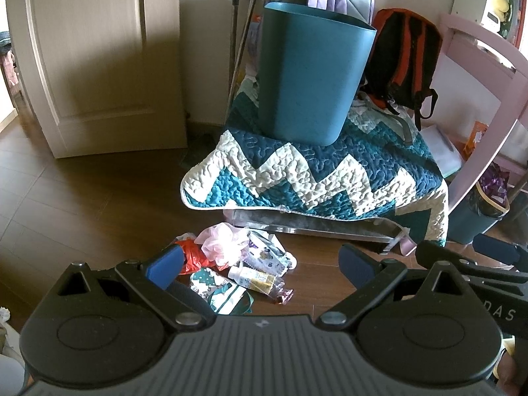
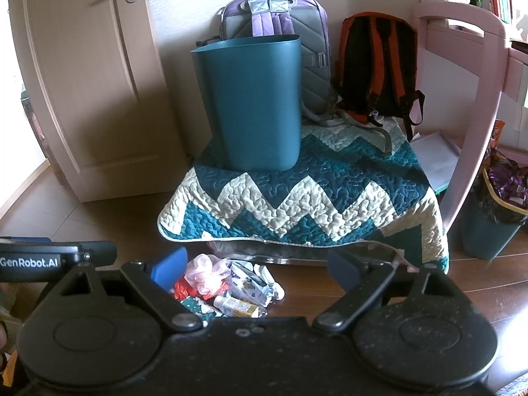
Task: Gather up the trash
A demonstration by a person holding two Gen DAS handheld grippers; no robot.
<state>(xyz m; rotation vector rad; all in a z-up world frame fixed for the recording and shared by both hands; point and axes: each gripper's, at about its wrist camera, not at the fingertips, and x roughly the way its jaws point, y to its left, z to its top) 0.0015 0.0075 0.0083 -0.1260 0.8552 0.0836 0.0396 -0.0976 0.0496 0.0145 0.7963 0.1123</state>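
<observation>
Teal waste bin (image 1: 307,76) — upright, mouth up, long axis vertical; stands on the chevron quilt (image 1: 316,178) draped over a low stand, in front of a purple-and-grey backpack (image 2: 283,33), with an orange-and-black backpack (image 2: 376,69) to its right.

Trash pile (image 1: 237,264) — on the wooden floor (image 1: 82,198) just in front of the quilt's hanging edge. Contents: pink mesh puff (image 1: 221,239), red plastic scrap (image 1: 193,257), printed wrappers (image 1: 267,254), small plastic bottle (image 1: 255,277) lying on its side, white cap toward the left, long axis running left to right.

Left gripper (image 1: 260,264) — jaws spread wide, holding nothing, above the pile.

Right gripper (image 2: 255,267) — jaws likewise apart and empty, just beside the left one.

Second bin (image 2: 491,221) — far right, black liner, filled with purple wrappers.
</observation>
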